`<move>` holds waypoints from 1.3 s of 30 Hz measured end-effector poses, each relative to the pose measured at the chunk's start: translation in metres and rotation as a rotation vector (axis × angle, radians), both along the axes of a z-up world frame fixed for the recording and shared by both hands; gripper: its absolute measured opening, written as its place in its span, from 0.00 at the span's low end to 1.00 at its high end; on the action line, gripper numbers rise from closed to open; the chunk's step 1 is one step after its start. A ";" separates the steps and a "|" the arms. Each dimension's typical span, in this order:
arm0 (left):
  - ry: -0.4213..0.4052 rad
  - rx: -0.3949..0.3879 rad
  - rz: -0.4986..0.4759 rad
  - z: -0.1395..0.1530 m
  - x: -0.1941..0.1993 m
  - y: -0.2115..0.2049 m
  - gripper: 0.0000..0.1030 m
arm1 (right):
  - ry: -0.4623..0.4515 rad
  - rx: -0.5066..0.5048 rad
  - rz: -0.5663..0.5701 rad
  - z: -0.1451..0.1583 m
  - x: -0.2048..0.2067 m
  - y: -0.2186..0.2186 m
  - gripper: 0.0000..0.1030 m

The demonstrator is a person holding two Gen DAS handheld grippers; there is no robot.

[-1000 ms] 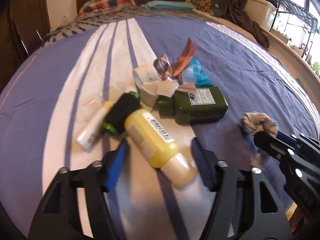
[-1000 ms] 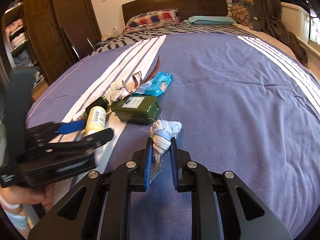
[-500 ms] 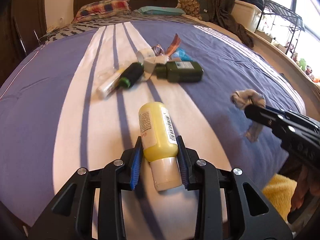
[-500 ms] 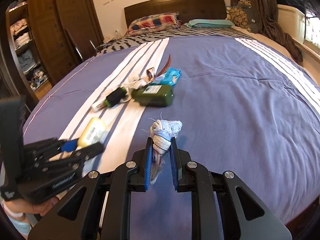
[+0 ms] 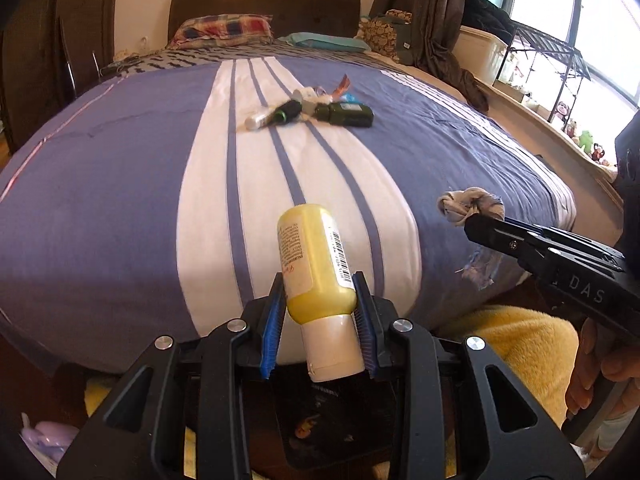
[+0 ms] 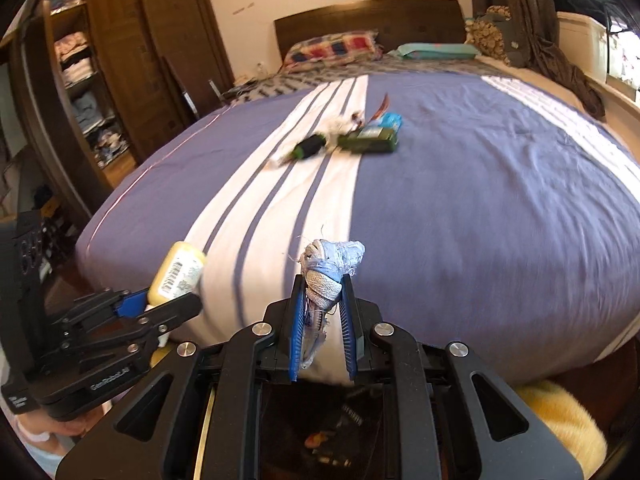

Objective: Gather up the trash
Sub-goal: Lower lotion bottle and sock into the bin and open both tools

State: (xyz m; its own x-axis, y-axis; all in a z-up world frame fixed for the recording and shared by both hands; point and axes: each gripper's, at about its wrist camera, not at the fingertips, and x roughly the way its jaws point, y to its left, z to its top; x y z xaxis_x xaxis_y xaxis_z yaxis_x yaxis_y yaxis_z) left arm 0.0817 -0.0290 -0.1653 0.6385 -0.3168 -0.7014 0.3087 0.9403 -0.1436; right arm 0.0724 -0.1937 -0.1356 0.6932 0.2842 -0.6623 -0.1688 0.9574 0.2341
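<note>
My left gripper (image 5: pixel 319 304) is shut on a yellow bottle (image 5: pixel 314 256) with a white cap, held past the foot of the bed. It also shows in the right wrist view (image 6: pixel 178 272). My right gripper (image 6: pixel 323 300) is shut on a knotted grey-blue rag (image 6: pixel 330 264), also seen in the left wrist view (image 5: pixel 472 204). Trash lies mid-bed: a dark green bottle (image 5: pixel 348 114), a black-and-green tube (image 5: pixel 286 111), a white tube (image 5: pixel 258 121), wrappers (image 5: pixel 342 86). A dark bin opening (image 5: pixel 332 420) lies below the left gripper.
The bed (image 5: pixel 120 200) has a purple cover with white stripes. A yellow rug (image 5: pixel 532 344) lies on the floor at its foot. A wooden wardrobe (image 6: pixel 120 60) stands left. A windowsill with a rack (image 5: pixel 552 64) runs along the right. Pillows (image 5: pixel 224 28) lie by the headboard.
Both grippers have pulled back from the trash pile toward the foot of the bed. The left gripper closed on the yellow bottle and lifted it off the cover. The right still holds the rag.
</note>
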 end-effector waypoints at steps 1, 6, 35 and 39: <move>0.009 0.004 -0.006 -0.004 -0.004 -0.001 0.30 | 0.014 0.000 0.007 -0.004 -0.006 0.002 0.17; 0.083 0.030 -0.037 -0.034 -0.020 -0.006 0.30 | 0.095 -0.024 0.036 -0.031 -0.023 0.008 0.17; 0.486 0.077 -0.113 -0.169 -0.008 -0.025 0.42 | 0.476 -0.010 0.052 -0.167 -0.009 0.017 0.30; 0.475 0.080 -0.099 -0.165 -0.012 -0.021 0.50 | 0.463 0.010 0.029 -0.163 -0.009 0.011 0.45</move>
State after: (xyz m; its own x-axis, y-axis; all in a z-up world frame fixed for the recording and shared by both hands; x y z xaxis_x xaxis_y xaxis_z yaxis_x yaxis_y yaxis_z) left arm 0.0694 -0.0498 -0.3308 0.2114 -0.2930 -0.9324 0.3150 0.9235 -0.2188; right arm 0.0638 -0.1830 -0.2984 0.3170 0.3070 -0.8974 -0.0711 0.9512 0.3003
